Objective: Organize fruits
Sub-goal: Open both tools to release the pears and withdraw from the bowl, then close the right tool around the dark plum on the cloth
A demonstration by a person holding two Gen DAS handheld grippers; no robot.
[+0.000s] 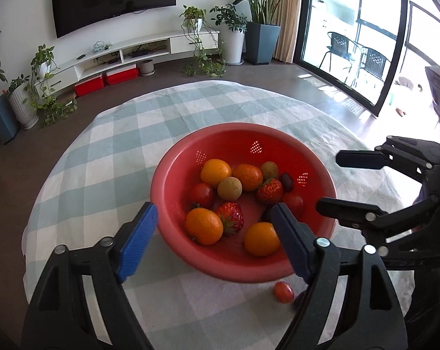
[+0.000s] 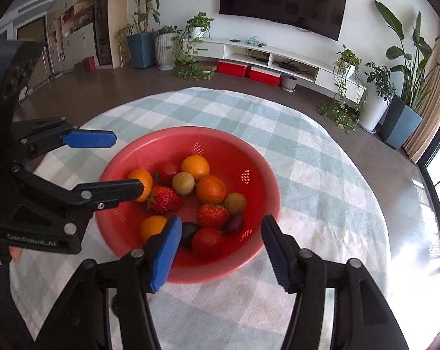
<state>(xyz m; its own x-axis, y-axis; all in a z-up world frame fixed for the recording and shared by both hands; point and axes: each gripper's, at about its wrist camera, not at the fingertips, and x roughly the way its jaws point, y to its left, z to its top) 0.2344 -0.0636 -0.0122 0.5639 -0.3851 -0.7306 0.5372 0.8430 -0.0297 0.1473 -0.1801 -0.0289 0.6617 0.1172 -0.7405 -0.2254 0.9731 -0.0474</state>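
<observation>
Checked tablecloth (image 1: pixel 103 151); living room, seemingly.

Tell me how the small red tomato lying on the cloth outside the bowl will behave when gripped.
The small red cherry tomato looks round and glossy, so it will probably roll on the checked tablecloth if nudged. Its smooth skin may slip between hard pads, and it likely bruises or splits under a firm squeeze.

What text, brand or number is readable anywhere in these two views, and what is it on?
"GenRobot.AI": embossed on the black body of the left hand-held gripper, seen in the right wrist view; the letters are faint, so the exact reading is uncertain.
TV screen: only dark reflections, no readable text.
Red bowl, fruits and checked tablecloth: no text.
</observation>
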